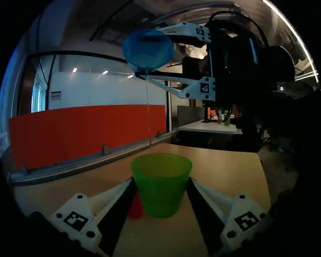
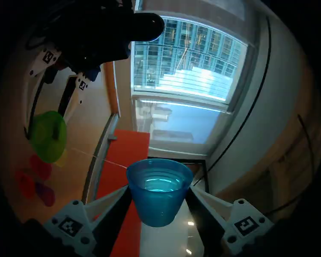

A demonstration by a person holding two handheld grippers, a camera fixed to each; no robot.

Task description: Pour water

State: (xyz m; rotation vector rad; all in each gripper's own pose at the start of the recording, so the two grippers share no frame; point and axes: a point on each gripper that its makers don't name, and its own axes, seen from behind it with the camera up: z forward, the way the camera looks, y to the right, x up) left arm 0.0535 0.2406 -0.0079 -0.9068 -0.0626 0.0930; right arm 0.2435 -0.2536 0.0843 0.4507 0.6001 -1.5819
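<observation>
My left gripper (image 1: pixel 161 192) is shut on a green cup (image 1: pixel 161 184) that stands upright on the wooden table (image 1: pixel 229 167). High above it, my right gripper (image 1: pixel 177 58) holds a blue cup (image 1: pixel 147 50) tilted on its side, and a thin stream of water (image 1: pixel 148 111) falls from its rim toward the green cup. In the right gripper view my right gripper (image 2: pixel 160 199) is shut on the blue cup (image 2: pixel 159 190), with water inside it. Far off at the left sits the green cup (image 2: pixel 48 136) between the left gripper's fingers (image 2: pixel 77 96), and a thin thread of water (image 2: pixel 96 157) runs toward it.
A red cup (image 1: pixel 136 207) sits just behind the green cup's left side. Several red and purple cups (image 2: pixel 34 182) lie on the table near the green one. An orange partition (image 1: pixel 87 130) with a metal rail borders the table's far edge. Another desk (image 1: pixel 207 126) stands beyond.
</observation>
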